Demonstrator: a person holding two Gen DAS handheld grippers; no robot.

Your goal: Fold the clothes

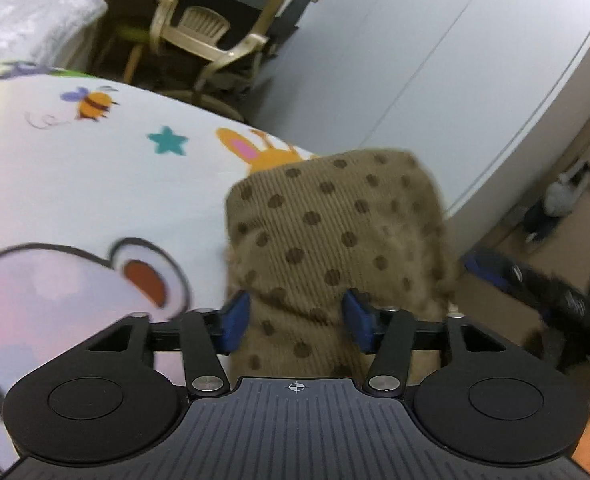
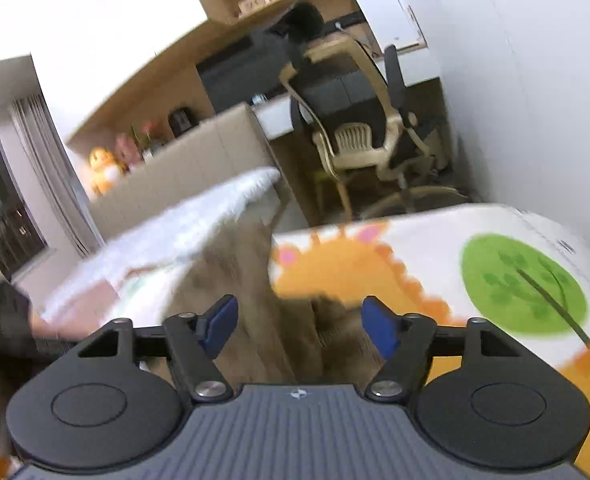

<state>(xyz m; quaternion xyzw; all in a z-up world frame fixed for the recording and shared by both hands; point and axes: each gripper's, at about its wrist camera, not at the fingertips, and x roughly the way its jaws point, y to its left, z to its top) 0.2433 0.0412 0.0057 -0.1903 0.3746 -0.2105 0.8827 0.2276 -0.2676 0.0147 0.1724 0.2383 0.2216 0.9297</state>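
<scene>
Both the left gripper (image 1: 297, 320) and right gripper (image 2: 299, 326) stand released; regrip the spotted brown garment (image 1: 335, 232) (frame centre) by its edges.

Free room and obstacles, left wrist view unless noted.

- Brown dotted garment (image 1: 335, 240): lies dead ahead at your 12 o'clock, between your left gripper's (image 1: 297, 322) parted jaws; pads not pressing it.
- Printed bedsheet (image 1: 75, 184): flat and bare from 9 to 11 o'clock; you can pass freely there.
- Right gripper (image 1: 535, 292): blurred, close at your 3 o'clock, just beside the garment's edge.
- White wardrobe wall (image 1: 435, 60): closes off 1 to 2 o'clock beyond the bed.
- Chair (image 1: 211, 36): far off at 11 to 12 o'clock, past the bed edge.
- Right wrist view: sheet with green tree (image 2: 523, 284) open at 2 o'clock; the left gripper (image 2: 3, 320) is dark at 9 o'clock.
</scene>
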